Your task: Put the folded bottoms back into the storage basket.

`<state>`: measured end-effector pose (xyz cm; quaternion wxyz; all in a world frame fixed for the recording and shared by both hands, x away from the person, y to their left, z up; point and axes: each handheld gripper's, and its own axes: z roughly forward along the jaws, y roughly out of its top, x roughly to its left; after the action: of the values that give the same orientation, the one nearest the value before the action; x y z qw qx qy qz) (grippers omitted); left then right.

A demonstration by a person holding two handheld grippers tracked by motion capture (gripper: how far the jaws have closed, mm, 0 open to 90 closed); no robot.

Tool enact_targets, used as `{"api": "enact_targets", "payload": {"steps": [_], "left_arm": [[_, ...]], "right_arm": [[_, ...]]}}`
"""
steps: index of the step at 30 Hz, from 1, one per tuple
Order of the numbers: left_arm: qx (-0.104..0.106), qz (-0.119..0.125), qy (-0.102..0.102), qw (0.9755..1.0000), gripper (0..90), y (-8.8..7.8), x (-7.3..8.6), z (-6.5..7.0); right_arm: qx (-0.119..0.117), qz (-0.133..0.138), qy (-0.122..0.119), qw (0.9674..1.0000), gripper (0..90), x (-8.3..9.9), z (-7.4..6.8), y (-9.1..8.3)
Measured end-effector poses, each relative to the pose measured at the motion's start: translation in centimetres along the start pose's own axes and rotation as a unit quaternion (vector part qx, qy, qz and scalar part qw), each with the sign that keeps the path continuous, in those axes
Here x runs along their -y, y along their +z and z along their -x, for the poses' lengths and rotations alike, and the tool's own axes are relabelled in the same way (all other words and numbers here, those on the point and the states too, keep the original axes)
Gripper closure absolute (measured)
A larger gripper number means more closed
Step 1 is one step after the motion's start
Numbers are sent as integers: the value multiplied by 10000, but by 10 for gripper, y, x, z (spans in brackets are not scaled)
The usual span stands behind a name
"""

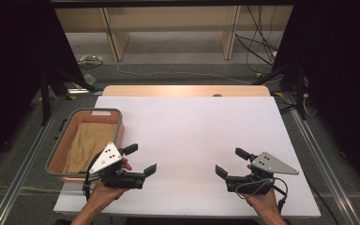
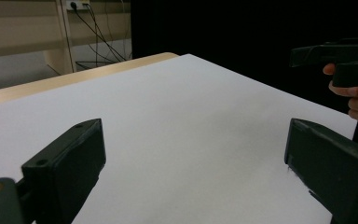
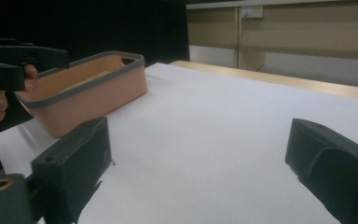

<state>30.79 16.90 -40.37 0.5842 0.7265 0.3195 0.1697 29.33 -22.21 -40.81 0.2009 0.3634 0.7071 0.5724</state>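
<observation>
Presently listed: left gripper (image 1: 142, 160) beside basket (image 1: 117, 136), jaws wide, nothing held, right gripper (image 1: 232, 162) well apart from basket, likewise gaped, cloth (image 1: 88, 146) lay inside basket.

A white sheet (image 1: 192, 140) covers the wooden counter (image 1: 183, 90), beyond which pale shelving (image 1: 168, 28) stands on the grey floor (image 1: 178, 56) with loose black cables (image 1: 258, 47) trailing at its far right side.

Grey floor (image 1: 178, 70), wooden shelf legs (image 1: 115, 40), cables (image 1: 258, 44)
</observation>
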Motion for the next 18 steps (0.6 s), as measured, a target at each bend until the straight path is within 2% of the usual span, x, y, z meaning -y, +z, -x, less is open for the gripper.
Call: {"api": "enact_targets", "payload": {"steps": [3,11,15,18], "left_arm": [[-14,-23,31,10000,48,1,1,2],[25,-93,-1,10000,37,0,2,3],[32,-117,70,9999,37,2,2,4],[37,-96,49,9999,37,2,2,3]], "right_arm": [[-54,-60,-7,10000,54,2,-1,-1],[57,-9,-17,10000,34,2,-3,-9],[49,-33,-31,10000,34,3,-4,-9],[38,-32,2,10000,34,3,-4,-8]]}}
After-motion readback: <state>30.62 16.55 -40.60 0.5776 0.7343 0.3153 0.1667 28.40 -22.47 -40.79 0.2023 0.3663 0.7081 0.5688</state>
